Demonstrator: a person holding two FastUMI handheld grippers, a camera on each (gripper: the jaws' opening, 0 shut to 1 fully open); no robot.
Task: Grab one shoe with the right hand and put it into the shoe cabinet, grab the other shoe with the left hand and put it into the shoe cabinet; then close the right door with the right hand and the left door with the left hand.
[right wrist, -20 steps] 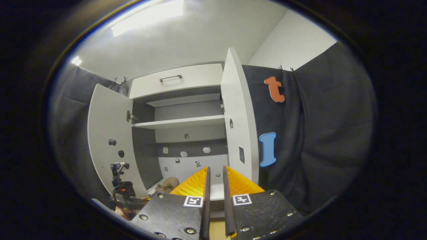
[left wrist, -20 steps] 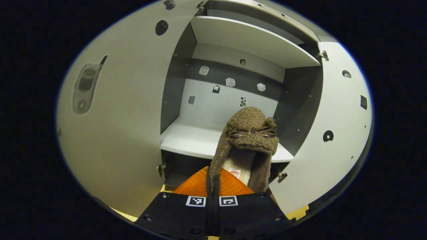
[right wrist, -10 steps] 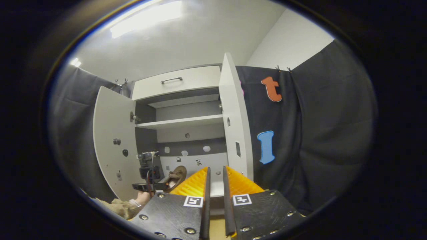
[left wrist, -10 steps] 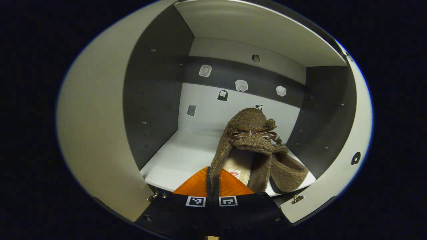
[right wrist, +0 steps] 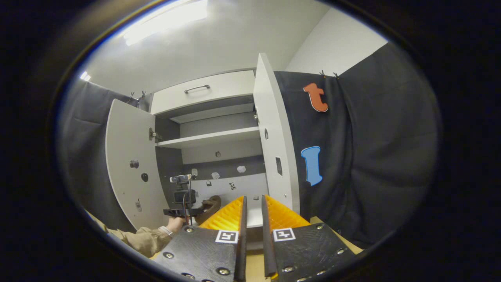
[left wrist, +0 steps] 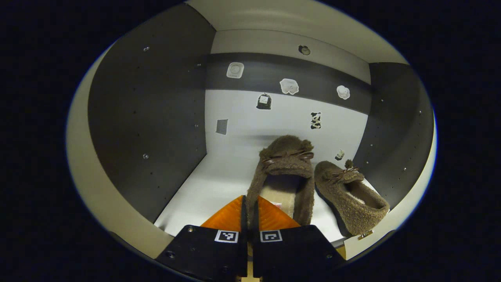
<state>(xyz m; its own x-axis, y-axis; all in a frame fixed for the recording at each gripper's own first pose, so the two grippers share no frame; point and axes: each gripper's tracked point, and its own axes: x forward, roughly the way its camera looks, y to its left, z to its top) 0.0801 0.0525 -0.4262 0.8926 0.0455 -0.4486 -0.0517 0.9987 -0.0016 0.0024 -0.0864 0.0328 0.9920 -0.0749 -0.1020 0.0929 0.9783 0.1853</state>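
Brown fuzzy slipper (left wrist: 285, 172) was pinched at its heel rim between the left gripper (left wrist: 248, 209) fingers, nearly closed, toe pointing at the shoe cabinet's back wall (left wrist: 274, 117). It sat over the lower shelf (left wrist: 211, 188); contact with the shelf couldn't be confirmed. 2nd slipper (left wrist: 350, 196) lay on that shelf just beside it, to its right. Right gripper (right wrist: 252, 211) hung well back from the cabinet, fingers parted by a narrow gap, empty. Left door (right wrist: 125, 164) and right door (right wrist: 274, 149) both stood open.
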